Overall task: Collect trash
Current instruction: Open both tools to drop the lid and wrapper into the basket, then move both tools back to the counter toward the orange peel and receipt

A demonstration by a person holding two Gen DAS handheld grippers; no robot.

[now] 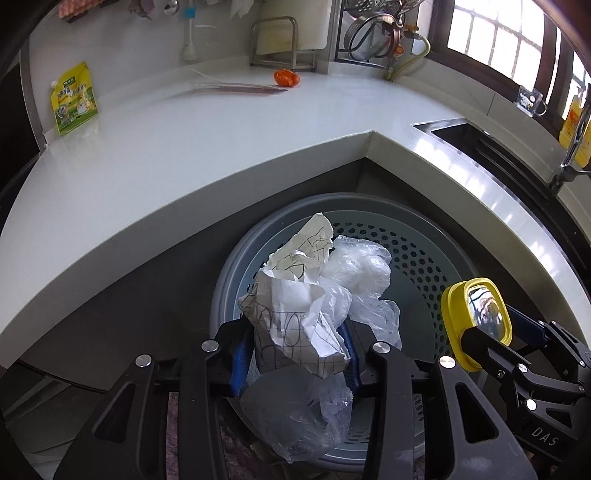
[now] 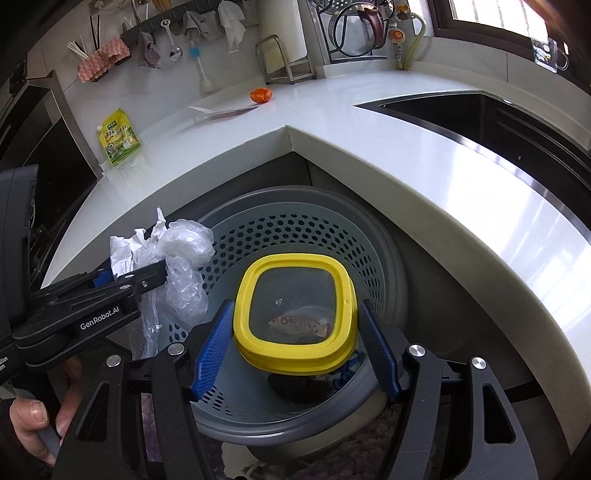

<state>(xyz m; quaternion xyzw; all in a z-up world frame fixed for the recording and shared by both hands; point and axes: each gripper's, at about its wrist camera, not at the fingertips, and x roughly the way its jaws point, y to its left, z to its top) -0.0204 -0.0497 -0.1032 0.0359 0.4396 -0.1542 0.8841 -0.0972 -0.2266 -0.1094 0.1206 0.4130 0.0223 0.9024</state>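
My left gripper [image 1: 295, 350] is shut on a wad of crumpled paper [image 1: 295, 314] and clear plastic bags [image 1: 362, 273], held over the grey perforated trash bin [image 1: 421, 258]. It also shows in the right wrist view [image 2: 147, 273] with the paper and plastic bags [image 2: 184, 258]. My right gripper [image 2: 295, 343] is shut on a yellow-rimmed clear lid [image 2: 295, 306] over the same bin [image 2: 280, 236]. The lid also shows in the left wrist view [image 1: 476, 321]. Trash lies in the bin's bottom. On the white counter [image 1: 221, 147] remain a yellow-green pouch [image 1: 74, 99], an orange wrapper [image 1: 286, 78] and a long strip [image 1: 236, 88].
A sink [image 2: 498, 122] is set in the counter at the right. A cutting-board rack [image 1: 282, 40] and a dish rack with a kettle [image 1: 373, 33] stand at the back. Utensils and cloths hang on the wall [image 2: 166, 37]. A yellow bottle [image 1: 576, 129] stands by the window.
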